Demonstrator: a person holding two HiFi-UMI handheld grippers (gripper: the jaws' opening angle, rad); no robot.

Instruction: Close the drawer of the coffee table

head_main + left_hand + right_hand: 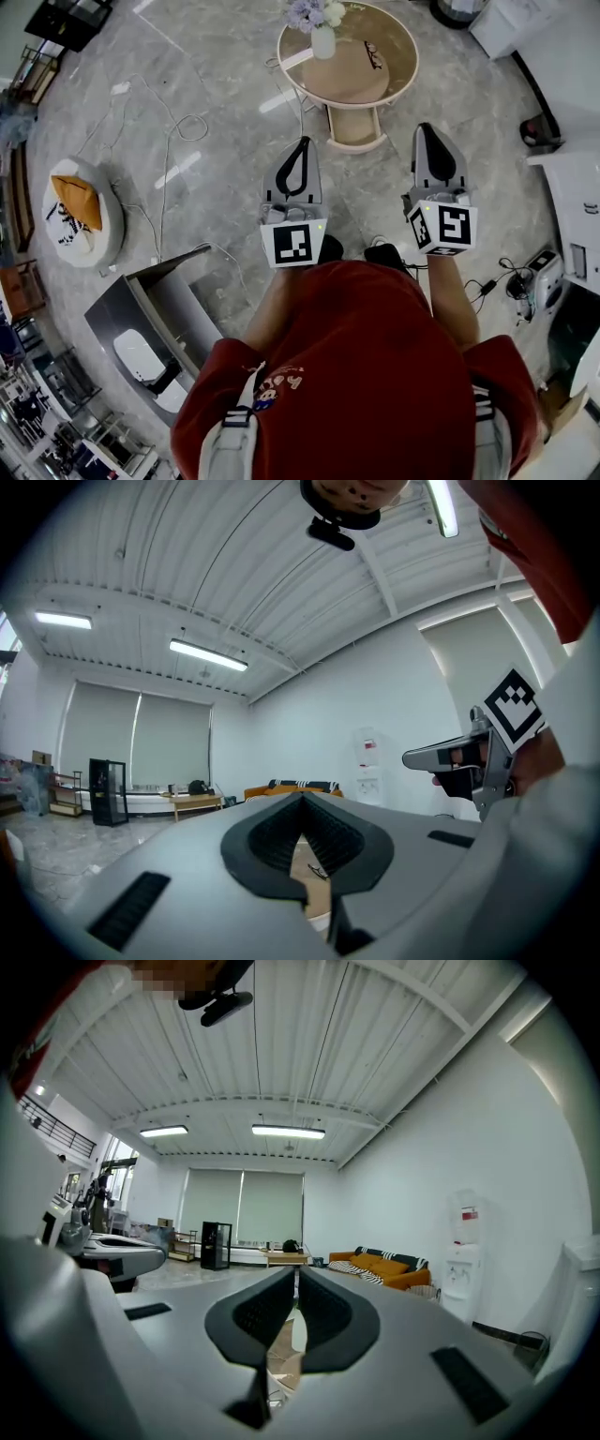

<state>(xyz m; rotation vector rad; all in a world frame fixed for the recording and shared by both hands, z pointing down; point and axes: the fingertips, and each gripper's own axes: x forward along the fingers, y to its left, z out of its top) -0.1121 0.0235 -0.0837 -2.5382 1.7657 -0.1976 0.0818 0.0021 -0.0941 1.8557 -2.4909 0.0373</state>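
The round tan coffee table (347,80) stands ahead of me on the marble floor, with a white vase of flowers (322,37) on top. Its drawer (354,127) is pulled out toward me. My left gripper (303,142) is held level just left of the drawer front, short of it, jaws shut and empty. My right gripper (427,128) is to the right of the drawer, also shut on nothing. In the left gripper view the pads meet at the left gripper's tip (302,797); in the right gripper view only a thin slit shows at the right gripper's tip (294,1271).
A white round seat with an orange cushion (82,211) sits at the left. A grey open cabinet (155,319) stands near my left side. Cables (178,141) trail across the floor. White furniture (572,206) lines the right edge.
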